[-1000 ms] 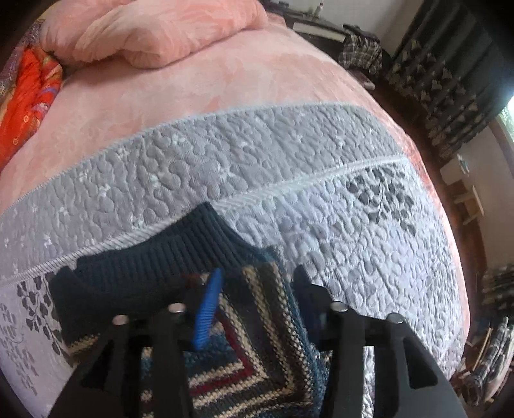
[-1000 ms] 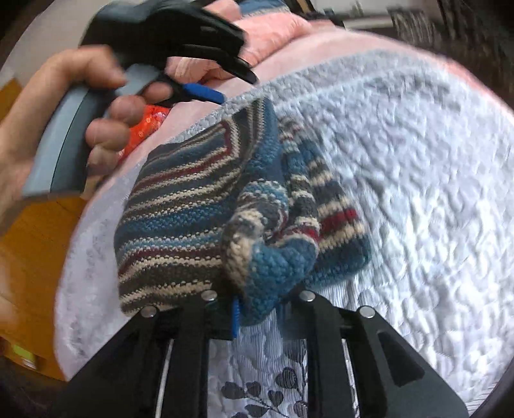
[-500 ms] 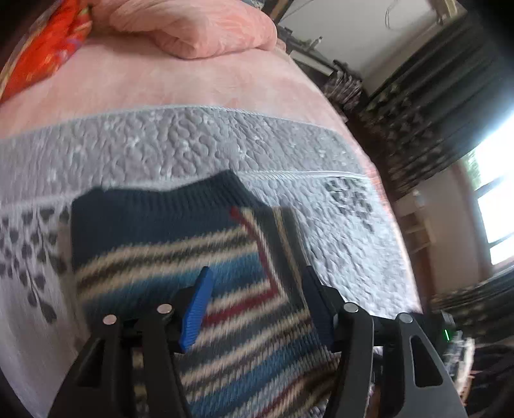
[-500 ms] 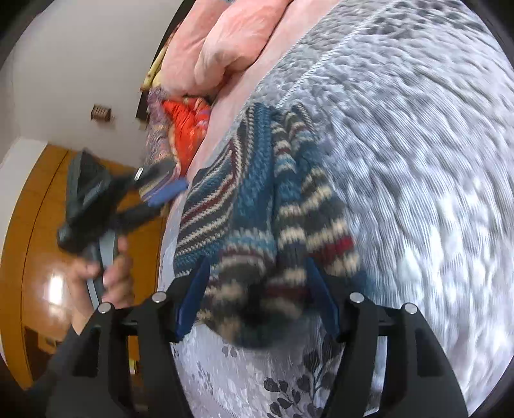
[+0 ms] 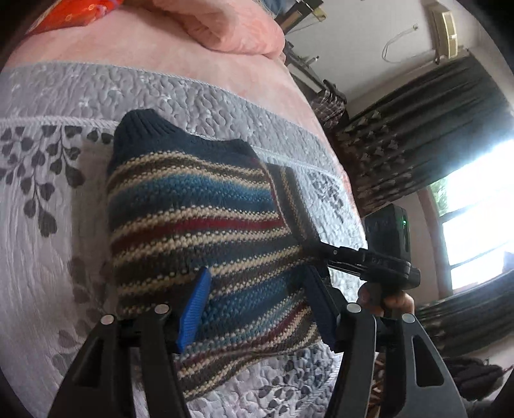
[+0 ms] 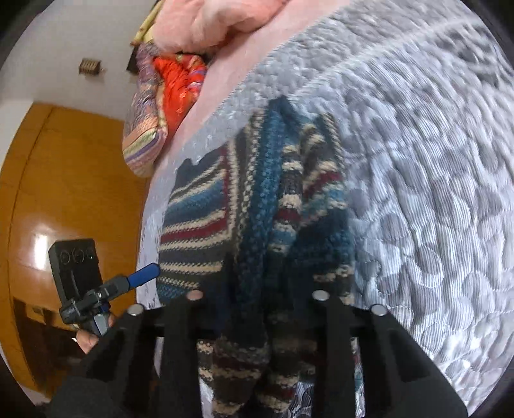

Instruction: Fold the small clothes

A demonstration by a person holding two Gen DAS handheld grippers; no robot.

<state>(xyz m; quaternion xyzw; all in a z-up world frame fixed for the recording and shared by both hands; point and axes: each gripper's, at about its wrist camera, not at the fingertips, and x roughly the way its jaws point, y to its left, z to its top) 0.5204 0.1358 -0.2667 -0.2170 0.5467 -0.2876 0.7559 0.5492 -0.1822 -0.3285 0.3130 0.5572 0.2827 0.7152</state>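
Observation:
A striped knit sweater point(image 5: 199, 222), in blue, cream, red and dark bands, lies folded on the grey quilted bedspread point(image 5: 57, 276). My left gripper point(image 5: 257, 305) hovers open at the sweater's near edge, with its blue pads either side of the knit and nothing clamped. From the right wrist view the left gripper point(image 6: 141, 279) sits just off the sweater's left side, held by a hand. My right gripper point(image 6: 273, 279) is shut on a thick bunched fold of the sweater point(image 6: 266, 193), and knit hangs between its fingers. The left wrist view shows the right gripper point(image 5: 324, 254) at the sweater's right edge.
A pink duvet point(image 5: 221, 29) and an orange patterned cushion point(image 6: 176, 86) lie at the head of the bed. Left of the bed is a wooden floor point(image 6: 64, 193). Dark curtains point(image 5: 417, 135) and a bright window point(image 5: 475, 209) stand beyond the right side.
My right gripper was open over the sweater half a second ago and has since narrowed onto the bunched fold. The left gripper stays open and now sits lower along the near edge.

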